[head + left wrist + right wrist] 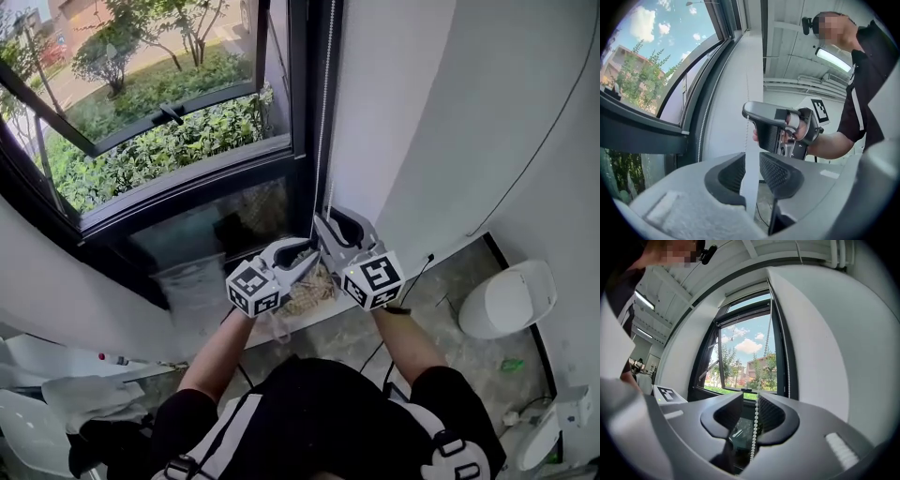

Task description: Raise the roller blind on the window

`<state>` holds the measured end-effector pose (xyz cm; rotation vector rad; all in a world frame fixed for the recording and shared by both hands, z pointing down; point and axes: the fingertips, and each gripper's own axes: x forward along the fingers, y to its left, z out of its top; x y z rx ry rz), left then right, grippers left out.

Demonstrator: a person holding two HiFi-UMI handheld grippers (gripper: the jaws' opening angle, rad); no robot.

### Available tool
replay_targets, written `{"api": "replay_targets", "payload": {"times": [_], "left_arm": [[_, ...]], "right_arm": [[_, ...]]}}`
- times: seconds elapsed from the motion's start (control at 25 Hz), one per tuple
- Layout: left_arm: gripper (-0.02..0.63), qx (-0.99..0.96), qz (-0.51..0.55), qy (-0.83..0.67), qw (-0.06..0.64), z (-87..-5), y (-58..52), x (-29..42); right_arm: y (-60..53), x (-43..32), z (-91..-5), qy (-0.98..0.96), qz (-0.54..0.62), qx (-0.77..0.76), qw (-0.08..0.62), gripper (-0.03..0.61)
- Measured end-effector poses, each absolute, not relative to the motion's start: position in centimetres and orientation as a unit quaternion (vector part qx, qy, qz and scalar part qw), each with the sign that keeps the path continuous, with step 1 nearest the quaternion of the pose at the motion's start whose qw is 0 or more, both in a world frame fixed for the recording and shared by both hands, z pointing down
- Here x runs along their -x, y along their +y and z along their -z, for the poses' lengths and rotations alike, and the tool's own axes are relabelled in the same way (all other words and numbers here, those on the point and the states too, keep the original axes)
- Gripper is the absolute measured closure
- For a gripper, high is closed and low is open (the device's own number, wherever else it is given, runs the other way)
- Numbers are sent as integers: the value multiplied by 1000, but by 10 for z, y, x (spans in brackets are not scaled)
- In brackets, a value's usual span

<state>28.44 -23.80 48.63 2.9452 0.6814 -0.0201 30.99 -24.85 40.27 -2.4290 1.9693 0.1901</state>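
Note:
A white bead chain (324, 103) hangs down the dark window frame (302, 141) at the window's right side. Both grippers are held level at its lower end, just above the sill. My left gripper (305, 255) is open; in the left gripper view the thin chain (747, 93) drops into the gap between its jaws (752, 171). Just beyond and slightly higher, my right gripper (323, 225) is open too. One strand of the chain (755, 427) hangs between its jaws (751, 413), close to the right pad. The second strand (786, 357) runs along the frame. No blind fabric shows over the glass.
The window's upper sash (169, 112) is tilted open over green shrubs. A white wall (450, 112) stands right of the frame. A white lidded bin (511, 298) and a black cable (412, 277) are on the floor at right. Dry straw-like stuff (314, 292) lies under the grippers.

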Motion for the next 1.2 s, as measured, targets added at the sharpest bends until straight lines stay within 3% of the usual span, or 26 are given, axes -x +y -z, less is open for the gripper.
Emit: {"api": "replay_targets", "payload": {"times": [0.28,0.4,0.64,1.0,1.2], "left_arm": [[517,-971,68,223,54,-452,-251,-263],[580,-967,98,224,72,-442,-240,-251],[583,-967,102,225,65,-436,-223,-243],[583,-983,92,158,29,-443,-169,-212],[612,-987,97,120,54,-443,-84,-171]], "right_arm": [[-216,-299,-405,573,-45,818,25,457],[-189,-283,-409,556,-45,830,17,456],[-145,-280,-408,538,-46,841,38,459],[-64,-253,-424,582,-37,809,71,500],[12,-238,-432,611,-29,787,79,538]]}}
